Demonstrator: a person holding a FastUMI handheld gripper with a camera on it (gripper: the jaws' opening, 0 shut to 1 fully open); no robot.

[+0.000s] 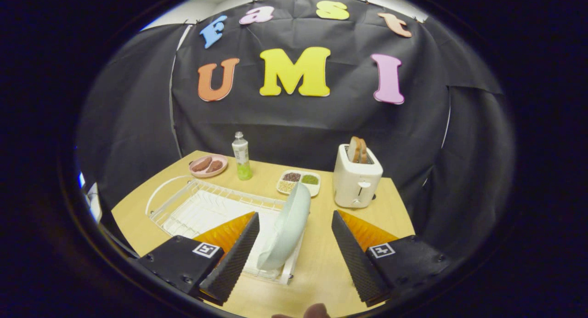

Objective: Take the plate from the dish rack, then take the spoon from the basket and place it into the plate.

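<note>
Your claw [294,244] gapes wide above the tabletop [321,267], with the pale plate [287,228] standing upright in the white dish rack [202,207] between its fingers.

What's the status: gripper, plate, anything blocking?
Gripper open, fingers apart. Pale green round plate upright on edge in white wire dish rack, between the fingers, untouched. Nothing blocking.

Plate [287,226] stands between the spread tool [294,258] fingers, toaster [357,176] beyond.
</note>
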